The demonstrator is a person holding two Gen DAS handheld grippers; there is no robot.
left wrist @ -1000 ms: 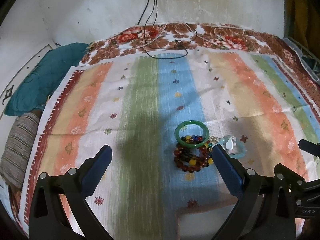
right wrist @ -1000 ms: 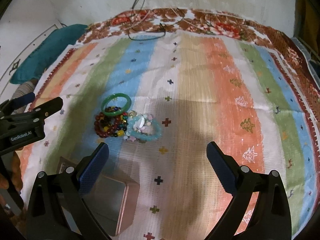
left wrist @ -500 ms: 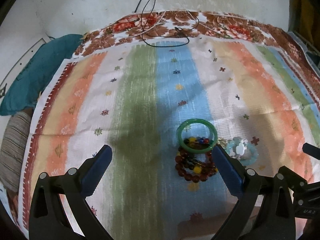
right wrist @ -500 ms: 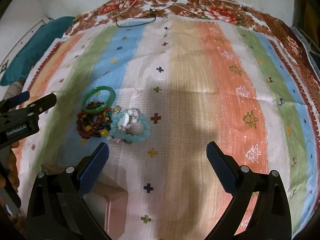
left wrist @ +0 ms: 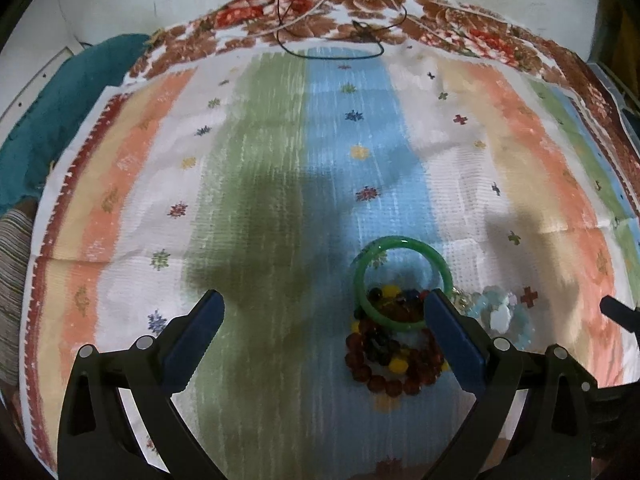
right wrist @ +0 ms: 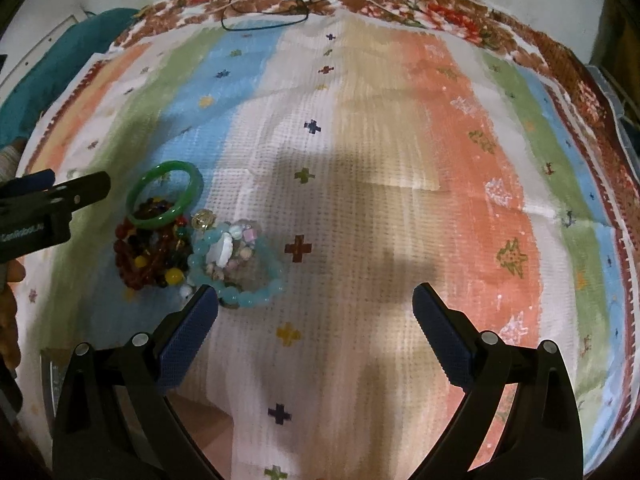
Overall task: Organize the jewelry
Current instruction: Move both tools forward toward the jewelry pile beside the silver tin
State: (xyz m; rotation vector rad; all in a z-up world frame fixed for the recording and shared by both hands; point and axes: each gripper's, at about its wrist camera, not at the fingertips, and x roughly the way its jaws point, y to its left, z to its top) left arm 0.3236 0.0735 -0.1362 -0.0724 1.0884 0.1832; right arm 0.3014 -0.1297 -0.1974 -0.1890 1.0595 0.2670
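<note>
A pile of bracelets lies on the striped cloth (left wrist: 280,184). A green bangle (left wrist: 402,278) (right wrist: 163,194) rests on dark red bead bracelets (left wrist: 394,364) (right wrist: 150,254). A pale blue bead bracelet (left wrist: 506,318) (right wrist: 240,268) with white and pink charms lies to their right. My left gripper (left wrist: 324,308) is open and empty above the cloth, with its right finger beside the bangle. My right gripper (right wrist: 316,302) is open and empty, with its left finger close to the pale blue bracelet.
A pinkish-brown box (right wrist: 208,432) sits at the near edge, partly hidden behind my right gripper. Black and white cords (left wrist: 332,28) lie at the cloth's far end by the wall. A teal cushion (left wrist: 68,92) lies off the cloth to the left.
Both grippers have moved forward and down toward the jewelry pile, which now looks larger and sits nearer the fingers. Both stay open. The jewelry has not moved.
</note>
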